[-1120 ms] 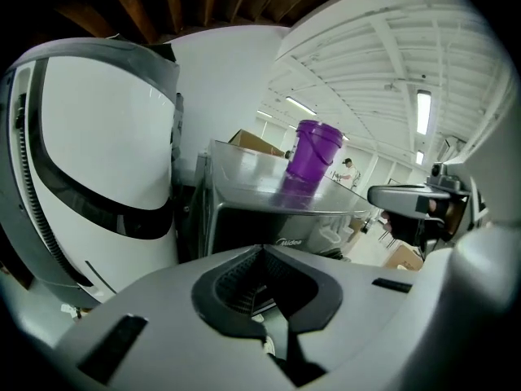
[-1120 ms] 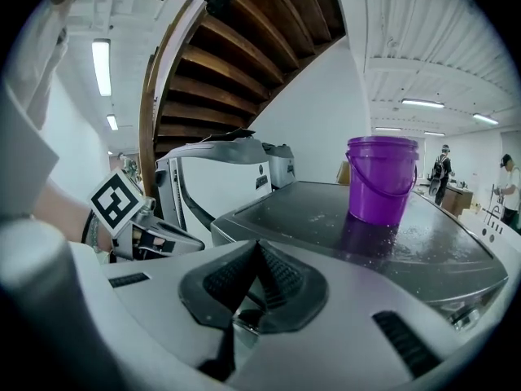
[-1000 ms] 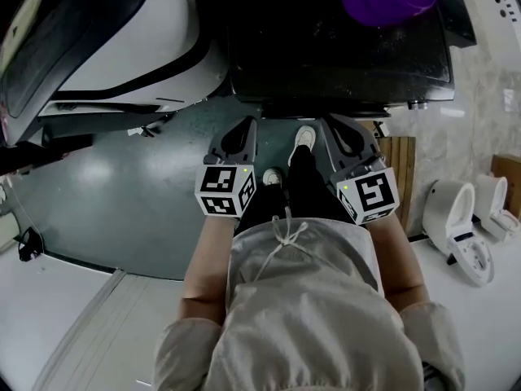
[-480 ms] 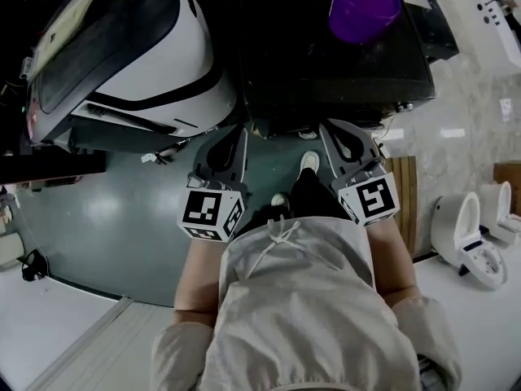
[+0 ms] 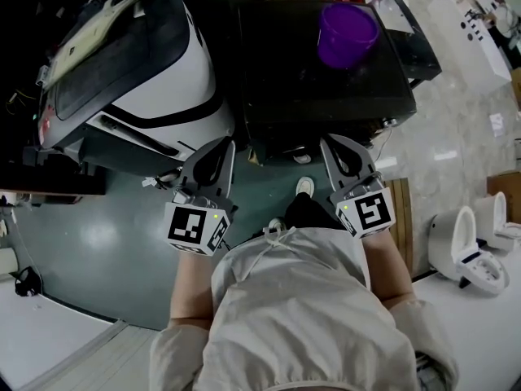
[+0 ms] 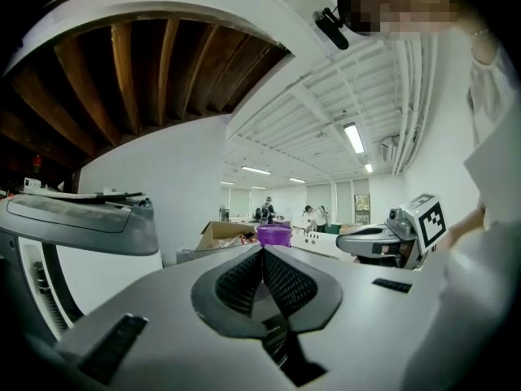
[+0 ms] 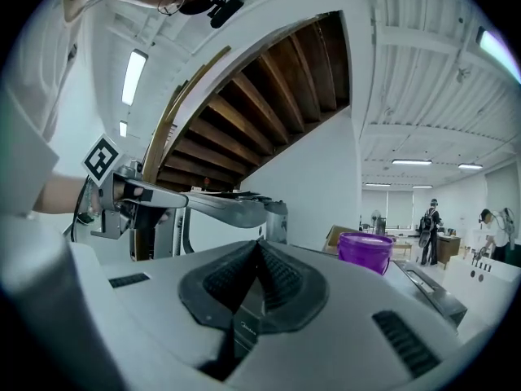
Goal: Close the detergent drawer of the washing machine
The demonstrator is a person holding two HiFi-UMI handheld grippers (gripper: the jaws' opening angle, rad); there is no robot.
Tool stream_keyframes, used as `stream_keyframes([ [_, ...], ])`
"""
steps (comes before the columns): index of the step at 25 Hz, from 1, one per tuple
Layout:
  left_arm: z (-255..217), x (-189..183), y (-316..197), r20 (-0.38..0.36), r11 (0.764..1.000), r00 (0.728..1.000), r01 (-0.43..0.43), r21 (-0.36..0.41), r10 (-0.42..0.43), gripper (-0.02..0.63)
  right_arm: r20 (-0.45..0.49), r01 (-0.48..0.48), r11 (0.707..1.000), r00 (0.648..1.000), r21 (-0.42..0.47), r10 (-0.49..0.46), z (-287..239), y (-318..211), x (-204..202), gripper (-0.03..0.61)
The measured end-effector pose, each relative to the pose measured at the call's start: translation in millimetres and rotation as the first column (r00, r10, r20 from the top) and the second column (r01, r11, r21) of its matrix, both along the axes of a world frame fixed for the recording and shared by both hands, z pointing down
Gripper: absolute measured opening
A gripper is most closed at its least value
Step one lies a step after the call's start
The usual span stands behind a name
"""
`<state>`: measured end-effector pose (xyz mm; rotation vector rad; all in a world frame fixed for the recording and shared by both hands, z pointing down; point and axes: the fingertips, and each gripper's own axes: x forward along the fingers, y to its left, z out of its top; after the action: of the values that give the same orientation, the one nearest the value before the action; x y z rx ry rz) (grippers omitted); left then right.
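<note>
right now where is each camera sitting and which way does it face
Head view: on the person's head, facing steeply down at the black machine; shows shirt, left gripper, right gripper.
Left gripper view: rides that gripper, looks along its shut jaws toward the purple bucket; shirt at right.
Right gripper view: same on the right gripper; shirt at left.
Shared: both gripper views see the bucket.

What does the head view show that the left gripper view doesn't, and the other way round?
Only the head view: the white toilets, the person's shoe and the green floor. Only the left gripper view: the wooden stair underside, ceiling lights and a cardboard box. Both: the purple bucket, the left gripper and the right gripper, tongs together and empty.
</note>
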<state>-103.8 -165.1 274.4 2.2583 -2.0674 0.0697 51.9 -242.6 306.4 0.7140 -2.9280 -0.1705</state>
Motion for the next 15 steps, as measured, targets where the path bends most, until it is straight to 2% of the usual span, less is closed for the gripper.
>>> stream_keyframes([
  [15, 3.2, 12.3, 8.1, 0.005, 0.998, 0.998, -0.057, -0.014, 0.057, 0.02, 0.01, -0.004, 1.0, 1.0, -0.014, 0.005, -3.8, 9.2, 4.2, 0.002],
])
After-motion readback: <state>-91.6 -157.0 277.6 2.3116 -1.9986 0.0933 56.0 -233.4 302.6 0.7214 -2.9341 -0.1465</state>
